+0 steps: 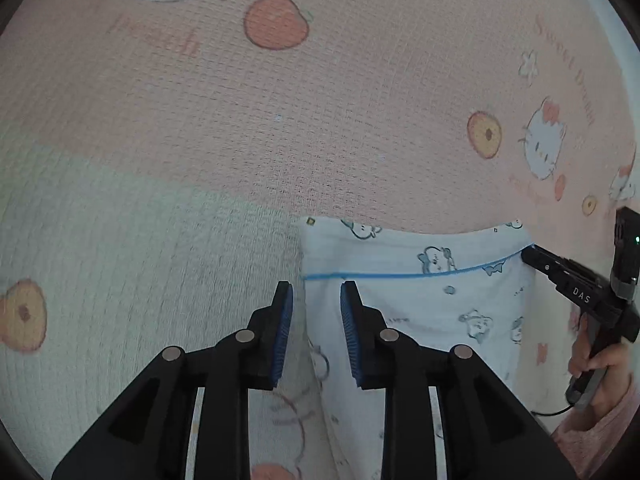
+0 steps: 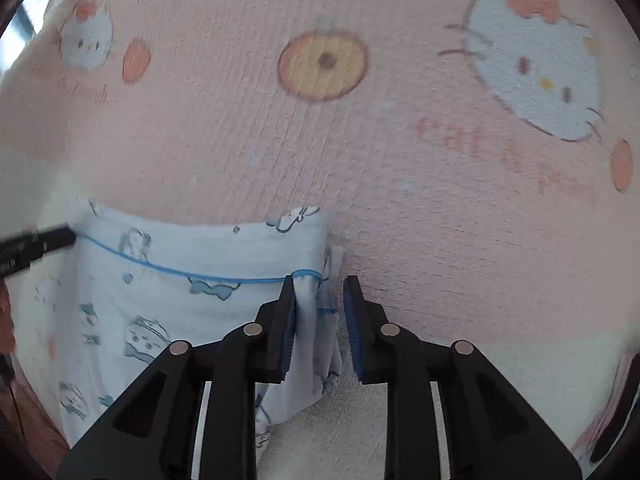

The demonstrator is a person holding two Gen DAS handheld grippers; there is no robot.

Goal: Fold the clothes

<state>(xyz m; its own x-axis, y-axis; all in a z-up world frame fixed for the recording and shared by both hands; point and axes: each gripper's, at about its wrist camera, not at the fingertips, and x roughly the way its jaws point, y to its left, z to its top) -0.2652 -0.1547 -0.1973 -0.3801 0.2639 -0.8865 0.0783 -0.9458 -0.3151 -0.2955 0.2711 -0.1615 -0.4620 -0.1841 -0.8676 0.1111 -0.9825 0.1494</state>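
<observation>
The folded garment is pale blue, printed with small cartoon figures and crossed by a thin blue line. It lies on a pink and cream blanket with cat faces and peaches on it. In the left wrist view it fills the lower middle and right of the frame, its top edge running across just above the tongs.

The left gripper stands with its blue-padded jaws spread. The garment's left edge runs up between them, closer to the right pad, and no pad presses on it.

At the right edge of that view the right gripper comes in with its tip at the garment's upper right corner, where the blue line ends. A hand in a pink sleeve grips its handle.

In the right wrist view the right gripper also has its jaws apart. A bunched fold of cloth hangs between them, lying against the left pad and clear of the right one. The other gripper's dark tip shows at the far left, at the garment's corner.
</observation>
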